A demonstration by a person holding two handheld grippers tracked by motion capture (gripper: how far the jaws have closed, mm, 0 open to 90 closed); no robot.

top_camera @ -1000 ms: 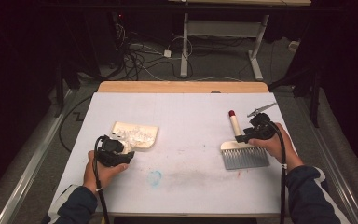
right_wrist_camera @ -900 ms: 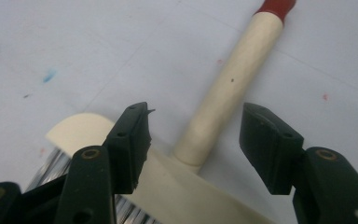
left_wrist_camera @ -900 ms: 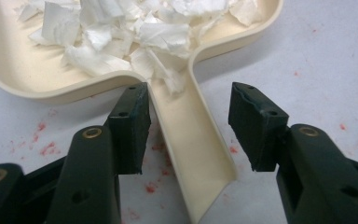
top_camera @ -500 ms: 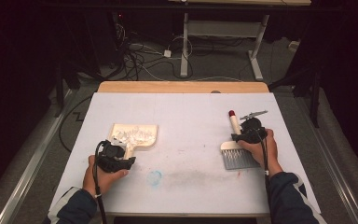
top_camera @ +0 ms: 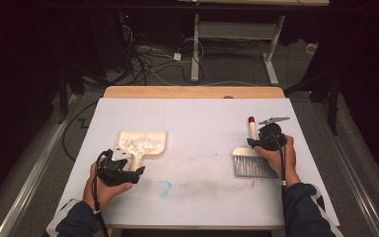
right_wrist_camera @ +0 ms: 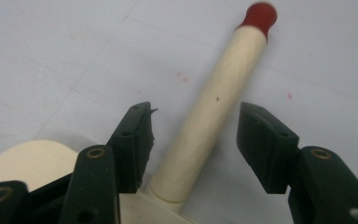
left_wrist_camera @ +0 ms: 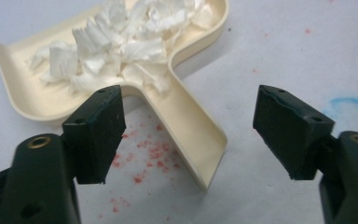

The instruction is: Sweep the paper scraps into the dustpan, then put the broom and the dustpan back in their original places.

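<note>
A cream dustpan [top_camera: 141,144] [left_wrist_camera: 186,126] lies left of centre on the white table cover, its tray heaped with white paper shreds [left_wrist_camera: 121,42]. My left gripper [top_camera: 124,169] [left_wrist_camera: 189,135] is open, its jaws standing either side of the dustpan's handle without touching it. On the right lies a hand brush [top_camera: 250,160] with grey bristles and a cream handle [right_wrist_camera: 214,107] tipped in red. Open too is my right gripper [top_camera: 261,143] [right_wrist_camera: 193,144], whose jaws straddle the brush handle near its base, clear of it.
Red specks [left_wrist_camera: 144,154] dot the cover by the dustpan handle, and a blue smudge [top_camera: 164,187] marks it near the front. Beyond the far wooden edge [top_camera: 192,92] are cables and a desk frame on the floor.
Both grippers have drawn back toward the person. The left now sits at the dustpan's handle instead of over the tray, and the dustpan shows more fully. The right has slid down the brush handle.
</note>
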